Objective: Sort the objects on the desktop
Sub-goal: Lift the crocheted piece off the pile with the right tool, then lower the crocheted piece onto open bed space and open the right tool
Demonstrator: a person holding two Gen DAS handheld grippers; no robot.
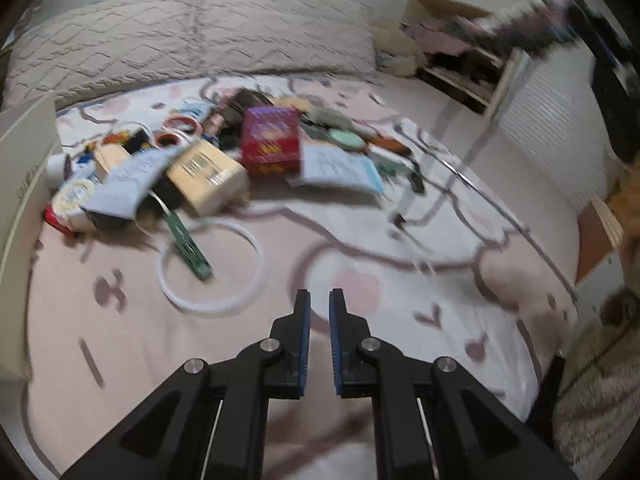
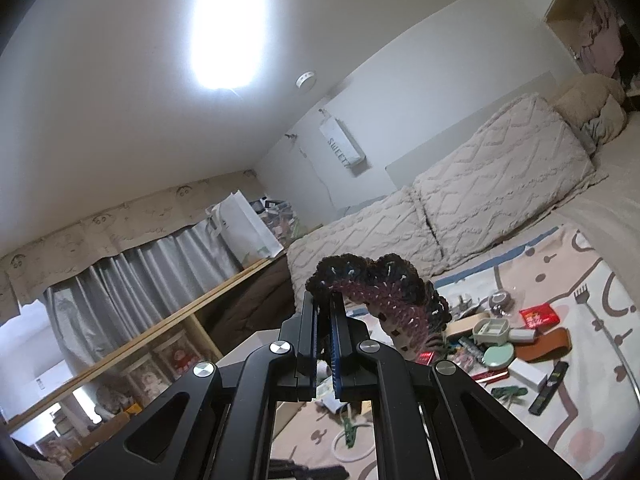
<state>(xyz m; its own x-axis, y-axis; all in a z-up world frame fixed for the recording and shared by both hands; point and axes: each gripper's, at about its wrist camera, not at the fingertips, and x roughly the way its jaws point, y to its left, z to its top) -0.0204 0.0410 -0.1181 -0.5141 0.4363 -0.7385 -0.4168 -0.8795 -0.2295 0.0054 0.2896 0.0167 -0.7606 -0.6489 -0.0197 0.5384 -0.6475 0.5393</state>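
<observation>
The left gripper (image 1: 319, 300) is hovering low in the left wrist frame over the patterned blanket (image 1: 400, 288), its jaws drawn nearly together with nothing between them. The heap of desktop objects (image 1: 224, 152) is lying ahead of it, toward the upper left of the frame, well apart from the fingertips. Nearest is a green strip (image 1: 188, 240) crossing a white ring (image 1: 212, 264), its long axis running from upper left down to lower right.

The right gripper (image 2: 325, 300) is pointing about level, pinching a dark and pink crocheted piece (image 2: 384, 292) that is drooping to the right of its tips. So the empty left one looks the fitter for the next pick.

As for containers, a pale box-like wall (image 1: 24, 184) is showing at the left edge, blurred; its contents cannot be told.
</observation>
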